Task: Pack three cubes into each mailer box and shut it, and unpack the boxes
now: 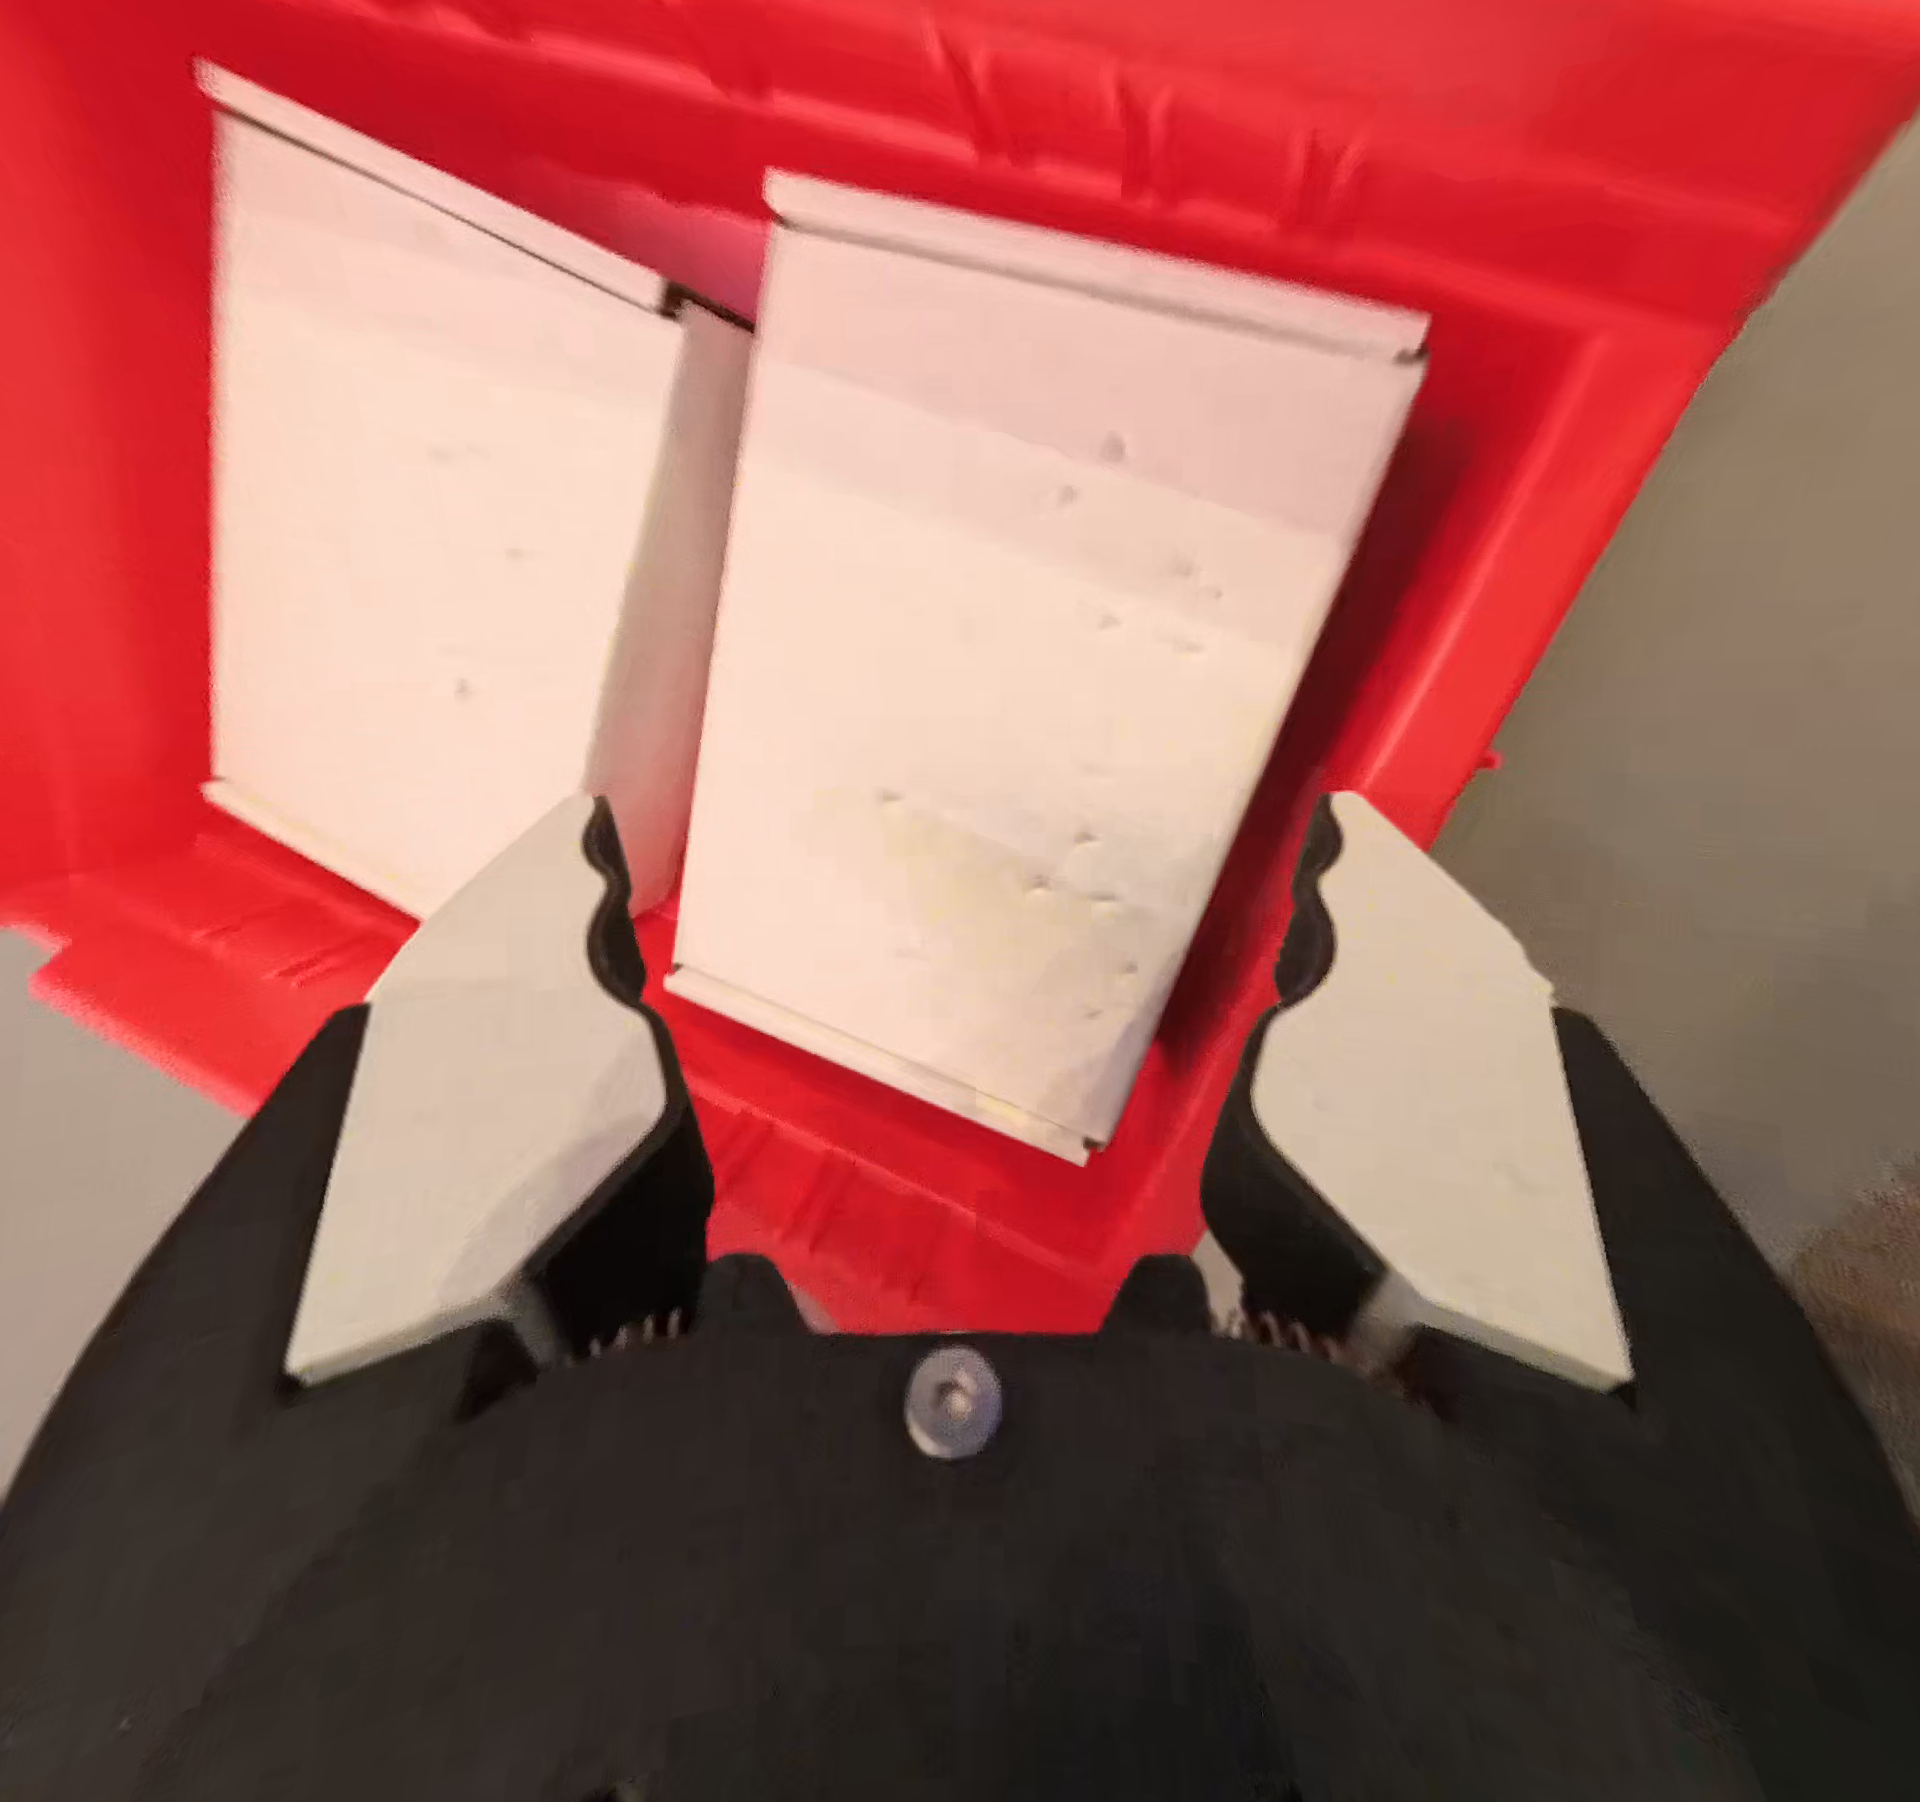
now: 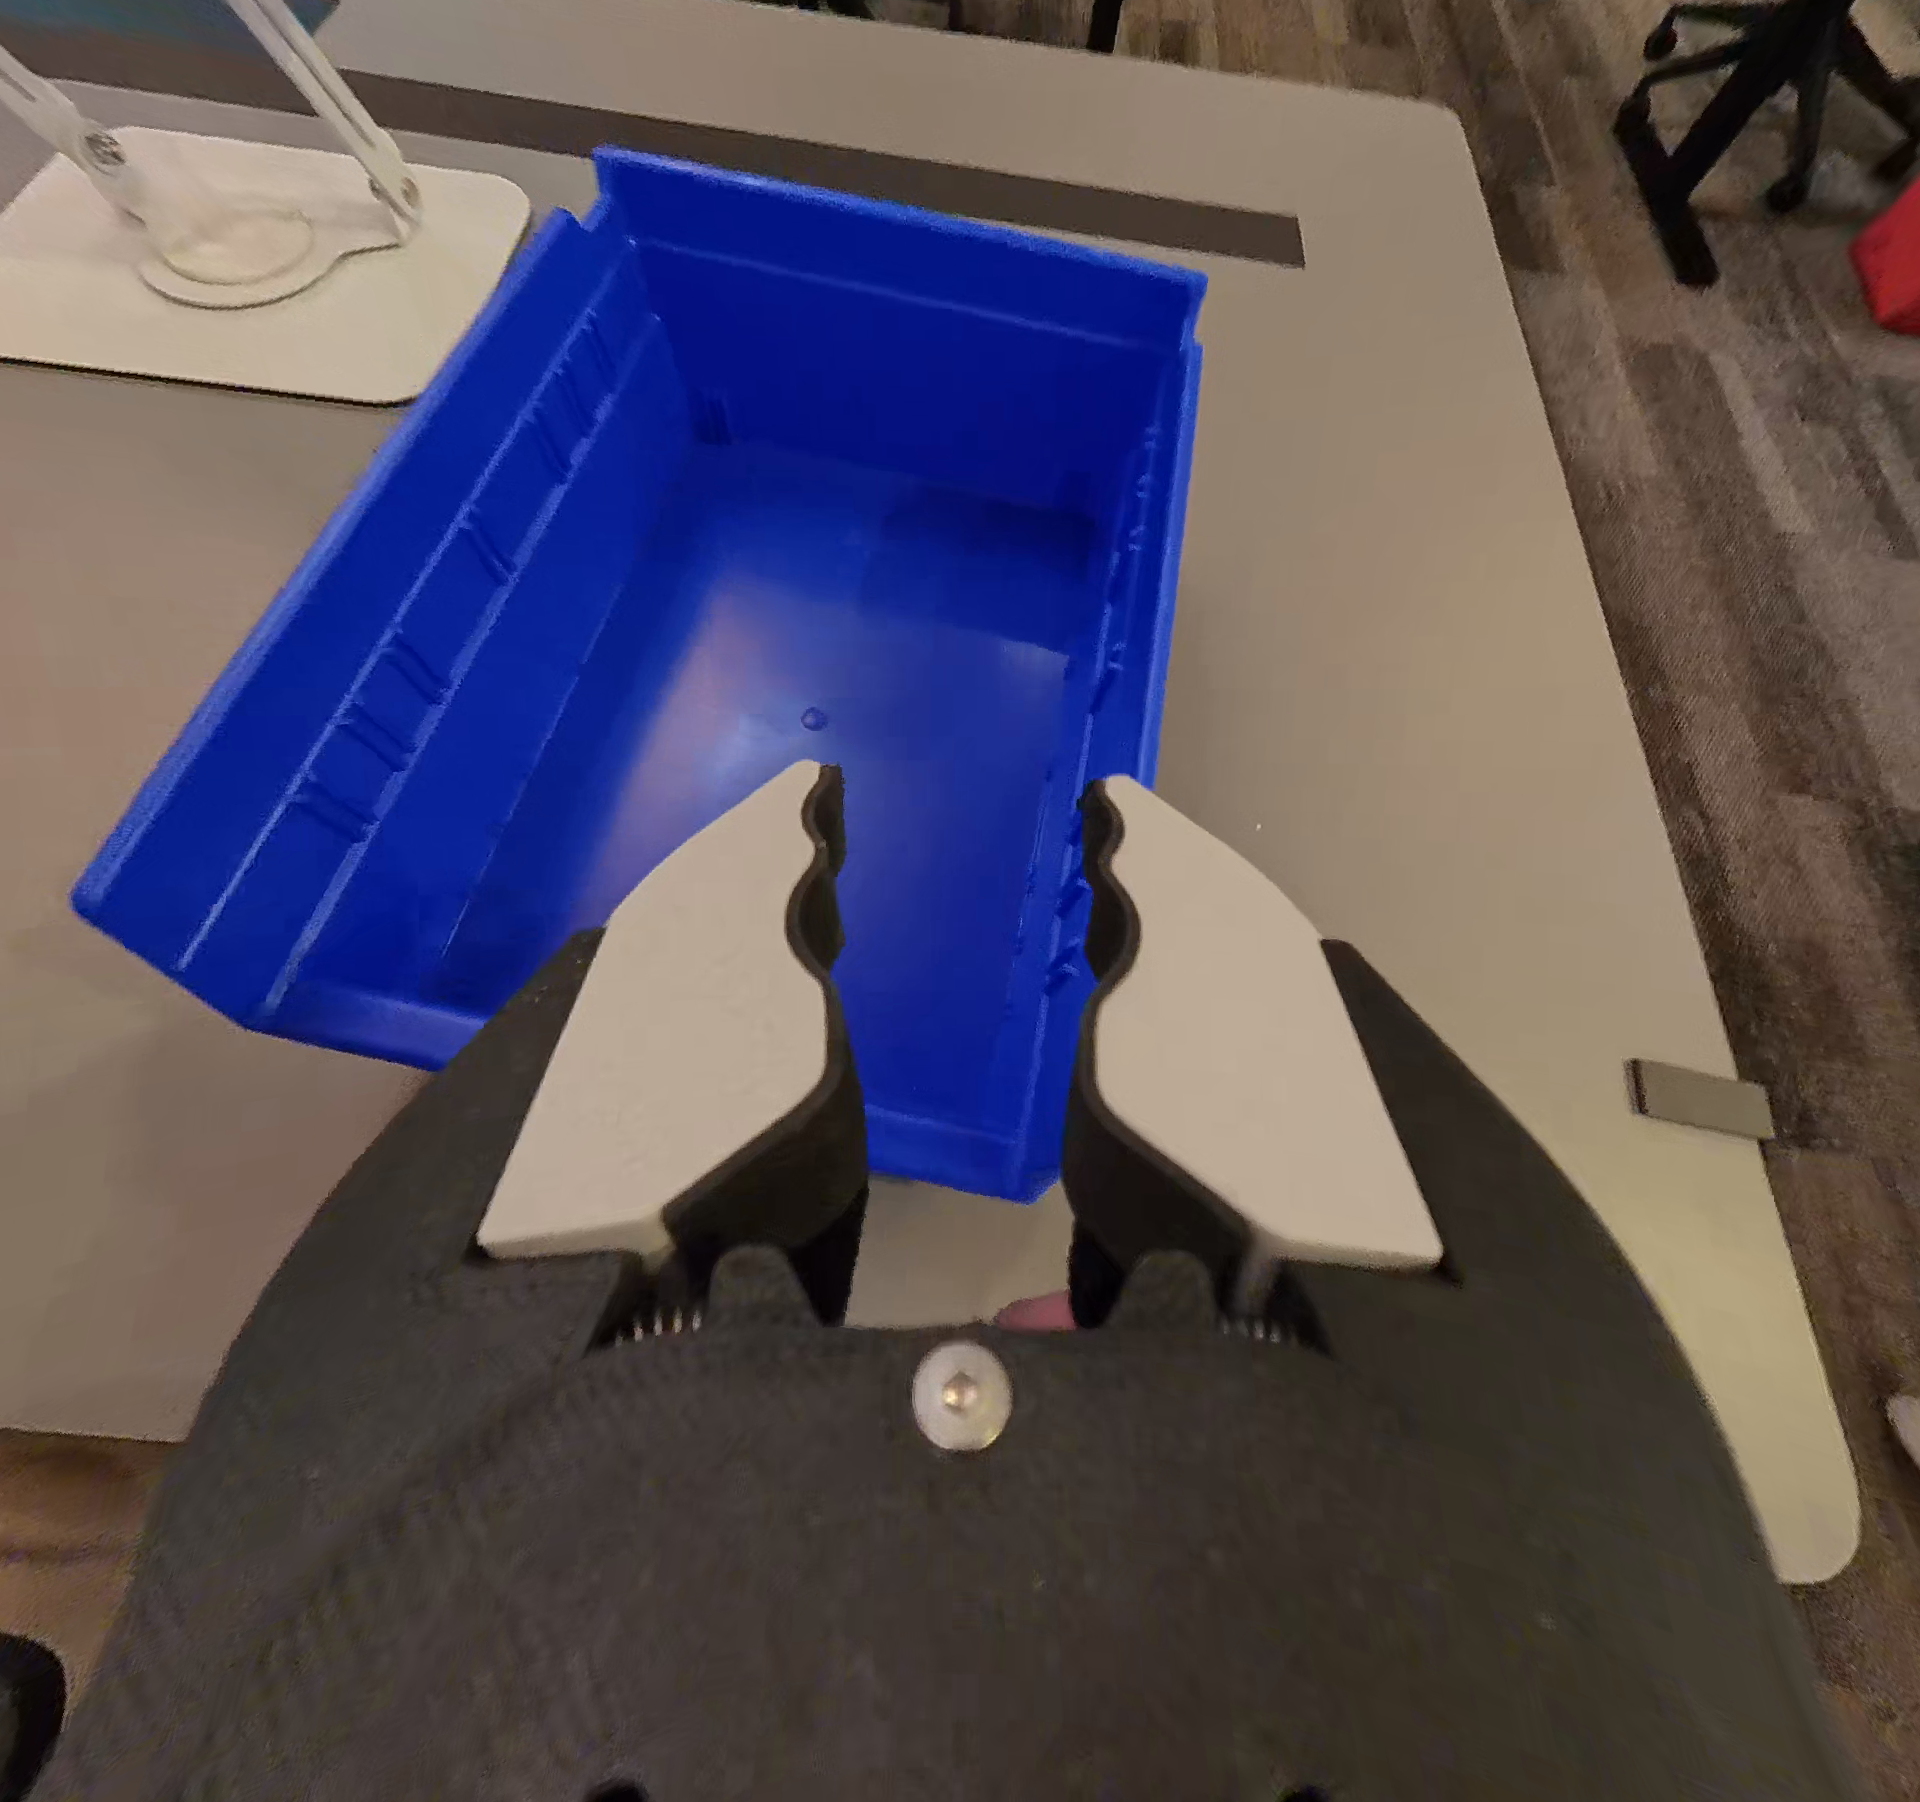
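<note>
Hovering wide open, the left gripper (image 1: 956, 905) was held over two closed mailer boxes (image 1: 997, 651) in the red bin (image 1: 1039, 69) mid-frame; light, stiff cardboard, best pinched across the edges. The right gripper (image 2: 956, 817) was parted, empty.

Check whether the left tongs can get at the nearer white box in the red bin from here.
Probably yes. The left tongs are open and empty just above the nearer white box in the red bin. Nothing lies between them, though the second white box sits close beside it.
</note>
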